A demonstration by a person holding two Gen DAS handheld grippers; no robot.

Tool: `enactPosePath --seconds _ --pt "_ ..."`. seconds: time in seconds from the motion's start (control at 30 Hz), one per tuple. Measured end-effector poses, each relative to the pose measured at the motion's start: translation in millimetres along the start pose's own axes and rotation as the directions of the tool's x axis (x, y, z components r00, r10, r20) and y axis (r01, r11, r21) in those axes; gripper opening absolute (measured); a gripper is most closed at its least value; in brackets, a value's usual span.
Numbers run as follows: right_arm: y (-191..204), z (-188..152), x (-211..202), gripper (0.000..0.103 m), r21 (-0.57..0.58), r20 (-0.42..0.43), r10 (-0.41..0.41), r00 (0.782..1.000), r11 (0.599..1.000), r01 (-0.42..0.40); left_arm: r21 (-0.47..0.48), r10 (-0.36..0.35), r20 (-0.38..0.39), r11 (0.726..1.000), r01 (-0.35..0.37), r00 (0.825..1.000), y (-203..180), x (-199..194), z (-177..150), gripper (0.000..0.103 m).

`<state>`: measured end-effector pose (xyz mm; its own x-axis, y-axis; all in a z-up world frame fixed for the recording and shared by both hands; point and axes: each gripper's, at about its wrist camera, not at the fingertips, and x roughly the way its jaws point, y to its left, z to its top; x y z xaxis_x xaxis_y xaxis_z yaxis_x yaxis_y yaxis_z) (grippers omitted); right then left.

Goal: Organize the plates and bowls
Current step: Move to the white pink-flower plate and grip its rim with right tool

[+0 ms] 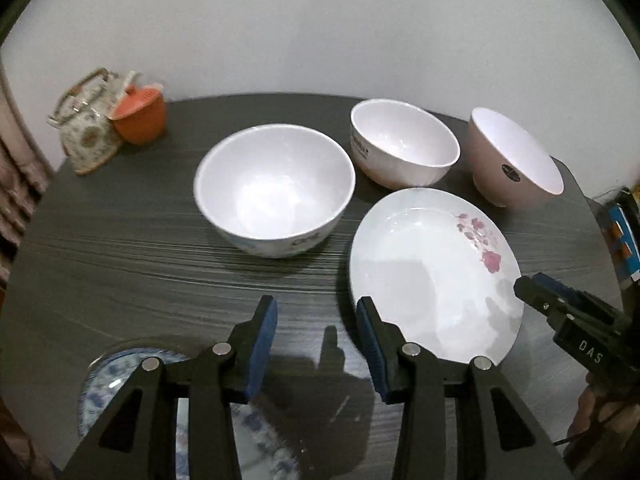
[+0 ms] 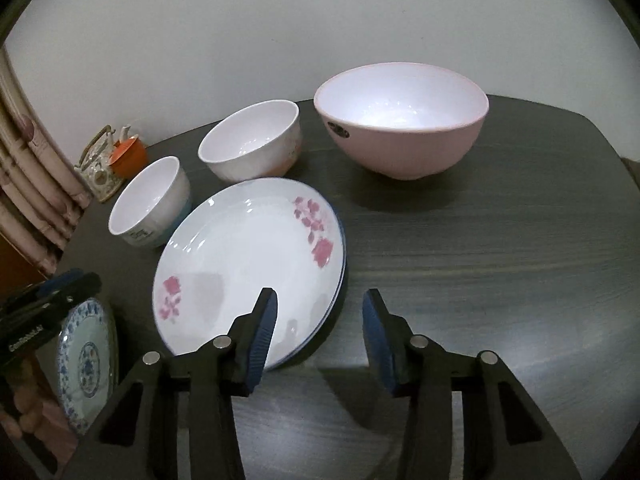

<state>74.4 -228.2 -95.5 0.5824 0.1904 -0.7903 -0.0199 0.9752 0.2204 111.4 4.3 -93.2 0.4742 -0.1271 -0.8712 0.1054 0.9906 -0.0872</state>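
Observation:
A white plate with pink flowers (image 1: 432, 276) (image 2: 248, 264) lies on the dark table, stacked on another plate with a blue rim. A blue-patterned plate (image 1: 120, 380) (image 2: 86, 364) lies at the near left. Behind stand a white bowl (image 1: 276, 192) (image 2: 150, 202), a second white bowl (image 1: 404, 144) (image 2: 252, 140) and a pink bowl (image 1: 516, 156) (image 2: 402, 120). My left gripper (image 1: 316, 320) is open and empty, above the table between the two plates. My right gripper (image 2: 320, 308) is open and empty, at the flowered plate's near right edge; it also shows in the left wrist view (image 1: 536, 288).
A patterned glass teapot (image 1: 86, 128) (image 2: 98, 164) and an orange cup (image 1: 140, 114) (image 2: 128, 156) stand at the table's far left corner. A curtain (image 2: 28, 184) hangs left of the table. The table edge (image 1: 592, 208) curves off on the right.

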Motion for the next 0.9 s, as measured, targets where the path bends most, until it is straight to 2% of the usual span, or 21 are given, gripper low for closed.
enactPosePath --seconds 0.17,0.4,0.53,0.57,0.63,0.73,0.9 --pt "-8 7 18 0.035 0.025 -0.035 0.032 0.999 0.999 -0.031 -0.033 -0.039 -0.052 0.999 0.037 0.998 -2 25 9 0.042" --pt "-12 9 35 0.027 0.042 -0.054 0.057 0.997 0.998 -0.055 -0.04 -0.063 -0.083 0.997 0.06 0.995 -12 47 18 0.042" --pt "-15 9 39 0.024 0.042 -0.058 0.062 0.996 0.997 -0.06 -0.027 -0.08 -0.08 0.997 0.078 0.994 -18 54 21 0.035" --pt "-16 10 40 0.023 0.044 -0.061 0.065 0.996 0.997 -0.062 -0.026 -0.081 -0.082 0.997 0.079 0.993 -19 56 21 0.03" --pt "-18 10 43 0.018 0.051 -0.071 0.072 0.995 0.996 -0.068 -0.023 -0.068 -0.09 0.998 0.066 0.994 -21 61 21 0.028" --pt "-17 11 45 0.017 0.052 -0.068 0.08 0.994 0.996 -0.077 -0.03 -0.06 -0.103 0.998 0.057 0.993 -20 67 22 0.021" --pt "-17 13 51 0.014 0.057 -0.078 0.097 0.992 0.994 -0.093 -0.02 -0.067 -0.102 0.998 0.065 0.993 -19 69 22 0.02"
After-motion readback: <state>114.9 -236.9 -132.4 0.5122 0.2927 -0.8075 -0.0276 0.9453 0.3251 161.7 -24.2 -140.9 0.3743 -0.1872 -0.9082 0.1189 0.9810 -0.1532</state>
